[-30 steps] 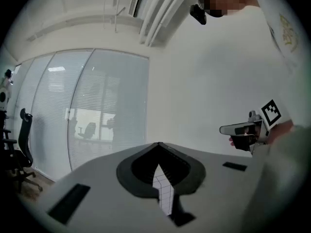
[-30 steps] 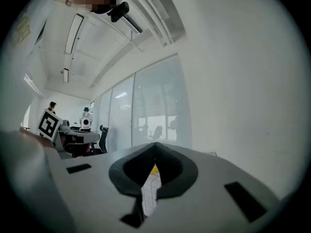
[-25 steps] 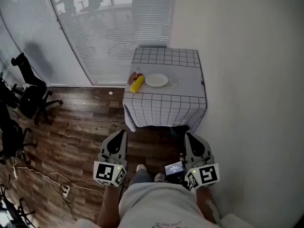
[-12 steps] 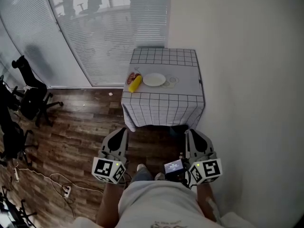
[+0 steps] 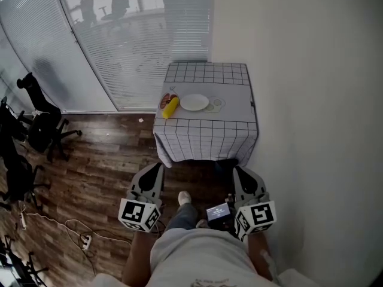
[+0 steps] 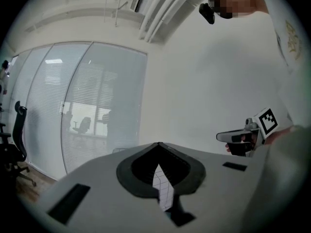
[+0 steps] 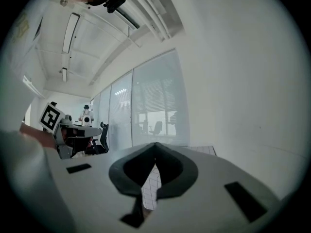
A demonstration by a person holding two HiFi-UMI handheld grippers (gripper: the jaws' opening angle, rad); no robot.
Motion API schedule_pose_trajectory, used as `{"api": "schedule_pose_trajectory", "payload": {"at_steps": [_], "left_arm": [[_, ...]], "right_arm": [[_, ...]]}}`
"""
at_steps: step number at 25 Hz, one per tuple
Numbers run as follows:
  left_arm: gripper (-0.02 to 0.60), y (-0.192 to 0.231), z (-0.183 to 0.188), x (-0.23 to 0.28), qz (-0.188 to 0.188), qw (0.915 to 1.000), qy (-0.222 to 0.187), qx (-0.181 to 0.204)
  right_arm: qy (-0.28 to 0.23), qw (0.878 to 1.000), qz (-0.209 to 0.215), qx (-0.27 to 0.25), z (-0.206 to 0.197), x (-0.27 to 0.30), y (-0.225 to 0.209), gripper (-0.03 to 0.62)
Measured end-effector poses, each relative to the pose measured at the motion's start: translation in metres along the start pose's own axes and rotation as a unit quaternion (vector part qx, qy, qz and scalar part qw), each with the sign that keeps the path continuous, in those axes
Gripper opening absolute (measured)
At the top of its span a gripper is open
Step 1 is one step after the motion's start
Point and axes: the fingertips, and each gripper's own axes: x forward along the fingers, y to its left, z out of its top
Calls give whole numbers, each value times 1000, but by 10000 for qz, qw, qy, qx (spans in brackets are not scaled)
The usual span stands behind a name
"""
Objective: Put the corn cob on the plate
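Left gripper (image 5: 155,170) and right gripper (image 5: 239,171): jaws together, nothing held, well apart from plate (image 5: 194,102). Corn cob (image 5: 171,106) just left of plate, near table (image 5: 234,87) edge. Risks, judged: unopened jaws shove cob; nudge rolls it off edge; round cob slips from pinch.

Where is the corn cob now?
Head view: the corn cob lies near the left edge of the table, just left of the plate, not on it.

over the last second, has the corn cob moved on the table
No. The corn cob still lies just left of the white plate, near the left edge of the table, as before.
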Motion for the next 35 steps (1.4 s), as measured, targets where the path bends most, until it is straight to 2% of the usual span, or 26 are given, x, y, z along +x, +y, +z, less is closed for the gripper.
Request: {"api": "schedule_pose_trajectory", "payload": {"at_steps": [7, 14, 20, 29, 35], "left_arm": [[6, 16, -7, 24, 47, 9999, 81, 36], [6, 43, -15, 74, 100, 9998, 162, -29], [7, 79, -18, 137, 88, 9996, 260, -81], [6, 142, -11, 227, -33, 9989, 456, 67], [8, 185, -19, 271, 49, 9983, 586, 6]], "right_arm": [[24, 10000, 24, 0, -6, 22, -11, 6], [73, 10000, -5, 31, -3, 66, -36, 6], [198, 9998, -26, 16, -5, 124, -64, 6], [408, 9991, -69, -7, -5, 224, -92, 6], [523, 9985, 104, -111, -2, 291, -99, 6]]}}
